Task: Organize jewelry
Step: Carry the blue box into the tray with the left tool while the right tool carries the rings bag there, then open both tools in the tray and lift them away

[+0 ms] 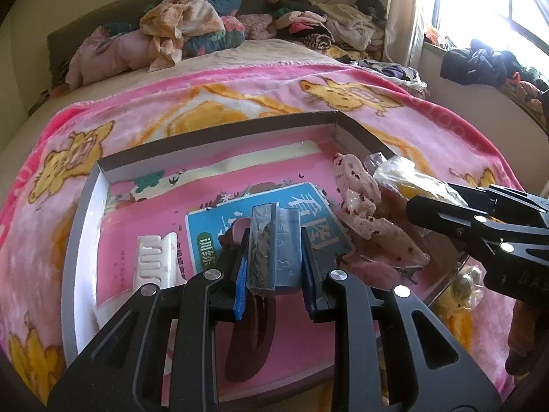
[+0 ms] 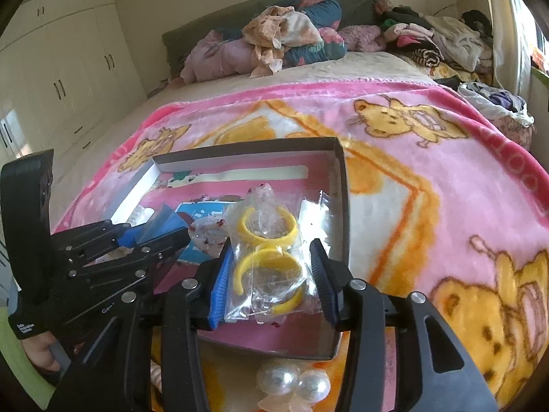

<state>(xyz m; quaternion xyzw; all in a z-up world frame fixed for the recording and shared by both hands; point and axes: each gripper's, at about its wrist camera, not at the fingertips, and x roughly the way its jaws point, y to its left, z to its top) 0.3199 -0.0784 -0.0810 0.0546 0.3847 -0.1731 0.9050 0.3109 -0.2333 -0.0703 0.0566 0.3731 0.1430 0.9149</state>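
A shallow cardboard box (image 1: pixel 219 137) with a pink printed floor lies on the bed blanket. My left gripper (image 1: pixel 274 233) is shut on a small clear plastic case (image 1: pixel 271 250) with dark jewelry inside, held upright over the box's middle. My right gripper (image 2: pixel 271 250) hovers over the box's right side, its fingers on either side of a clear bag of yellow bangles (image 2: pixel 267 264). The bag rests on the box floor, and the right pad stands slightly off it. In the left wrist view the right gripper (image 1: pixel 422 209) comes in from the right, beside the bag (image 1: pixel 411 178).
In the box lie a white comb clip (image 1: pixel 156 261), a blue card (image 1: pixel 308 206), pink speckled hair ties (image 1: pixel 360 192) and a dark red clip (image 1: pixel 254 336). Pearl ornaments (image 2: pixel 291 382) sit on the pink blanket (image 2: pixel 446 206) before the box. Clothes are piled at the headboard.
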